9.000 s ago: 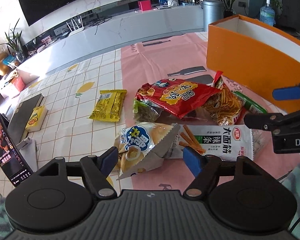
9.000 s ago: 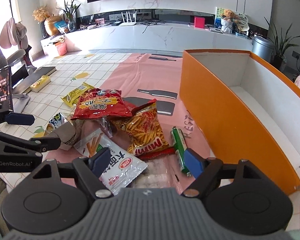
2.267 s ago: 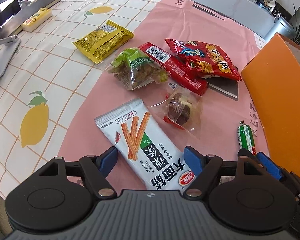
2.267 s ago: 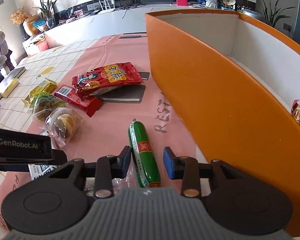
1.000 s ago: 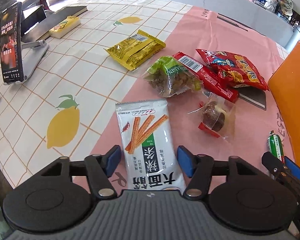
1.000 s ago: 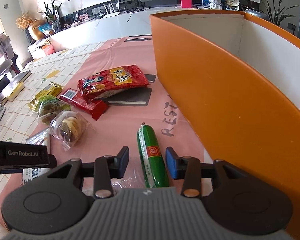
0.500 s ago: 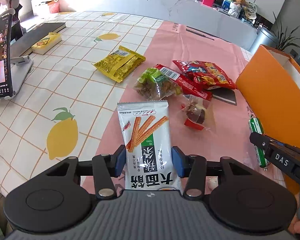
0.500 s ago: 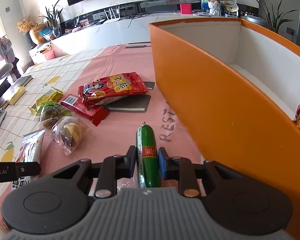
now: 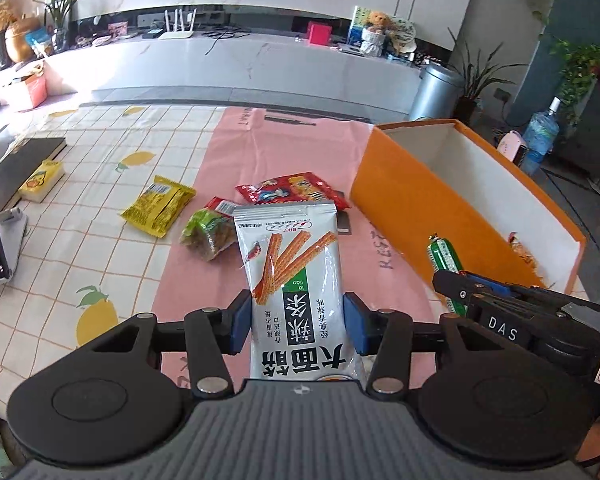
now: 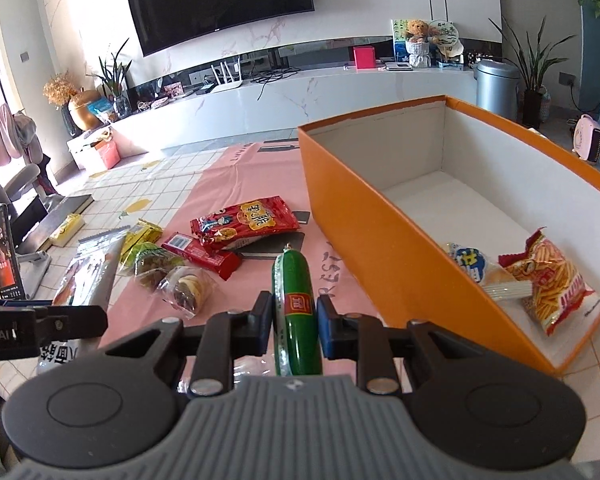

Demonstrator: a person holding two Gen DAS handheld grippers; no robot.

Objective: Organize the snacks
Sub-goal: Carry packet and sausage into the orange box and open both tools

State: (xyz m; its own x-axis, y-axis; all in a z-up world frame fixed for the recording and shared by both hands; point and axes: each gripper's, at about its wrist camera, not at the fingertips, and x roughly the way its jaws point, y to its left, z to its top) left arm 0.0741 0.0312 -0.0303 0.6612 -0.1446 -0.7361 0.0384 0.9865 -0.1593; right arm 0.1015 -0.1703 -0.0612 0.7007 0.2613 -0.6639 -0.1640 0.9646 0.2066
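Left gripper (image 9: 296,322) grasps white snack packet (image 9: 294,280); right gripper (image 10: 294,326) clenches green sausage (image 10: 296,304), both beside orange box (image 10: 380,240) near wall; far box floor bare.

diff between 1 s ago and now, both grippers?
Left gripper closed on the white spicy-strip packet and lifted it off the mat. Right gripper closed on the green sausage and raised it. Orange box, red chip bag and yellow packet stayed put.

Orange box (image 10: 364,240) open-topped, far half bare, near wall a barrier, two packets (image 10: 512,276) at near end
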